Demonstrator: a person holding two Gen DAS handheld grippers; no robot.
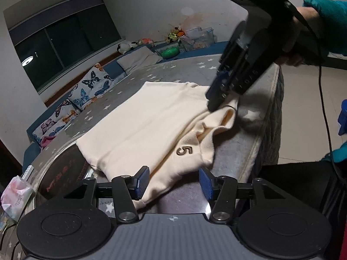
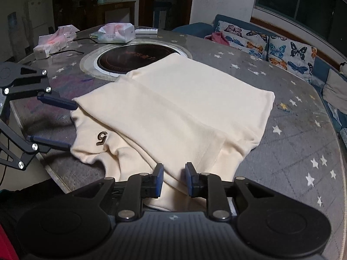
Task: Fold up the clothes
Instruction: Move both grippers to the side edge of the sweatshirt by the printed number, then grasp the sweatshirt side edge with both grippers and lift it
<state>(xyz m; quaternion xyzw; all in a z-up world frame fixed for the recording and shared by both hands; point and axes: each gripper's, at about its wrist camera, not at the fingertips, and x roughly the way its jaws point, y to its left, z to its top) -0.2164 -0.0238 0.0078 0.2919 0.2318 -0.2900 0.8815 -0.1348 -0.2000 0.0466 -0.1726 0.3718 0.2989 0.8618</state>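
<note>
**Round table with a star-print cover**

The table (image 2: 288, 143) is round, under a grey cover dotted with white stars. A dark round cooktop (image 2: 134, 59) with a pale ring around it is set into its middle. A cream garment (image 2: 173, 112) with an embroidered "5" lies partly folded on the cover, one corner reaching over the cooktop's ring and its other end near the table's edge. Along the far edge sit two soft tissue packs (image 2: 116, 32) (image 2: 54, 42), a flat white box (image 2: 146, 31) and a thin black cable (image 2: 67, 52).
</note>
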